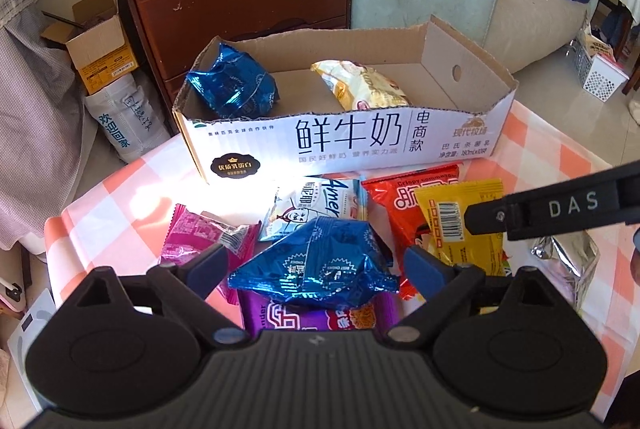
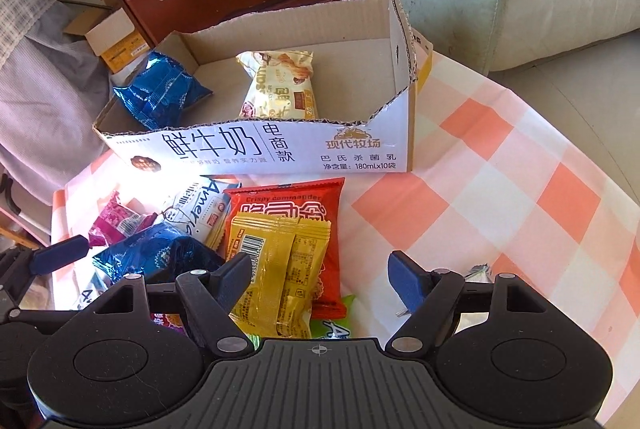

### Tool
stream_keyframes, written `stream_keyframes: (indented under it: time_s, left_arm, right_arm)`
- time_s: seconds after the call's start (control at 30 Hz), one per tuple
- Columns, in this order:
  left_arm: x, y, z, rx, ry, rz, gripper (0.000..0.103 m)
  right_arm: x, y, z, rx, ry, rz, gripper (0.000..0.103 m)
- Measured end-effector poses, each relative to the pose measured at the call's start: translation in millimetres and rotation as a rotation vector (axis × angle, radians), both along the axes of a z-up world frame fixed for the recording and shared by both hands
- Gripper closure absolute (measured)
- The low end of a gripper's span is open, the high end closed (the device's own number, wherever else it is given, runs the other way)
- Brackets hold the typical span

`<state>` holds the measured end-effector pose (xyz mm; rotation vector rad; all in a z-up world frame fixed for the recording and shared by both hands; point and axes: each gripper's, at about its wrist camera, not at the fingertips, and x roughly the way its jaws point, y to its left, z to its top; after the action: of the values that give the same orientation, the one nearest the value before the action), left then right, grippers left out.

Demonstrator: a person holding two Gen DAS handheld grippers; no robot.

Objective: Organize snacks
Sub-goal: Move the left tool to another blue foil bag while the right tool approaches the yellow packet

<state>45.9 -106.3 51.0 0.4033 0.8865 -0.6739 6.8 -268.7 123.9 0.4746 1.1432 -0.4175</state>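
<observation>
Left gripper is hovering jaws apart around blue packet, apparently not touching. Right gripper is gaping over yellow packet. Both packets are lying before the box on the counter.

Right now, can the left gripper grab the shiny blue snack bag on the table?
Probably yes. The left gripper has its jaws open on either side of the blue bag, which lies on top of the pile with nothing covering it. The pads don't look closed on it yet.
</observation>
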Motion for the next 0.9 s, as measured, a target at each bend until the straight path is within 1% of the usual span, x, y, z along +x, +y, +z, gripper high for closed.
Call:
stream_keyframes:
  time_s: [0.07, 0.1, 0.27, 0.47, 0.57, 0.63, 0.77, 0.8, 0.87, 0.9]
  left_arm:
    - [-5, -2, -3, 0.04, -0.04, -0.021, 0.009]
    - [-6, -3, -5, 0.047, -0.05, -0.032, 0.009]
    - [-3, -6, -8, 0.031, -0.056, -0.039, 0.009]
    - [2, -10, -21, 0.07, -0.081, -0.028, 0.009]
    - [1, -11, -27, 0.08, -0.082, -0.022, 0.011]
    - [1, -10, -29, 0.083, -0.082, -0.024, 0.017]
    - [-1, -4, -28, 0.075, -0.078, -0.021, 0.024]
    - [-1, -2, -28, 0.07, -0.077, -0.019, 0.026]
    - [0, 4, -27, 0.057, -0.069, -0.012, 0.029]
    - [0, 7, -27, 0.052, -0.068, -0.008, 0.03]
  right_arm:
    - [0, 0, -1, 0.006, 0.006, -0.003, 0.027]
    - [0, 1, -2, 0.01, 0.007, -0.005, 0.027]
    - [5, 4, -3, 0.034, -0.012, -0.012, 0.027]
    - [18, 12, -16, 0.059, 0.019, 0.002, 0.027]
    - [22, 16, -23, 0.054, 0.034, 0.01, 0.027]
    - [23, 19, -27, 0.053, 0.04, 0.023, 0.029]
    - [20, 20, -31, 0.048, 0.041, 0.046, 0.038]
    - [18, 19, -30, 0.045, 0.038, 0.05, 0.043]
    - [17, 17, -30, 0.036, 0.034, 0.059, 0.051]
    - [16, 16, -30, 0.037, 0.03, 0.064, 0.053]
